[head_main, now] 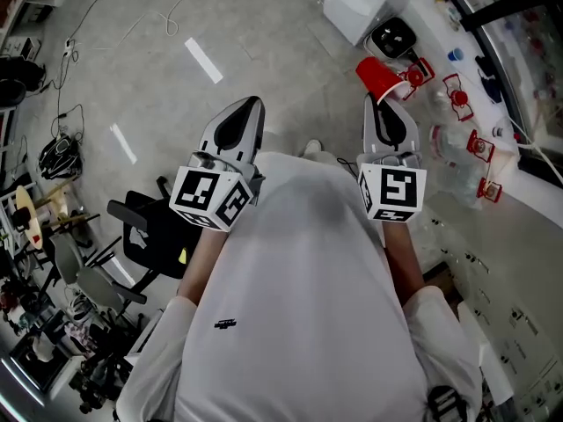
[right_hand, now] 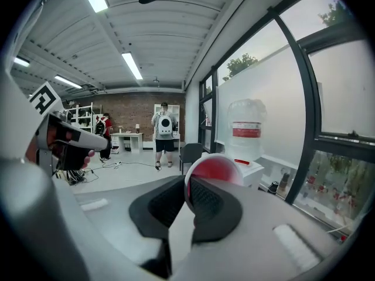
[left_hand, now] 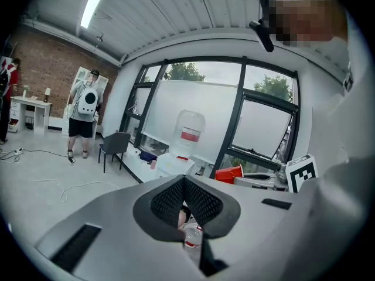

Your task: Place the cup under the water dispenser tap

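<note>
The left gripper [head_main: 251,105] is hovering empty on the left, its jaws closed tip to tip. To its right, the right gripper [head_main: 381,104] is pinching the red cup [head_main: 380,77] by its rim wall and holding it on its side, mouth facing back toward the person. The water dispenser [head_main: 352,7] is standing farther off and slightly right of the cup, so the right hand is nearer. The cup probably needs righting before going under the tap, which I cannot make out.

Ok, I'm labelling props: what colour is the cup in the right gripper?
The cup is red, best seen in the head view.
</note>
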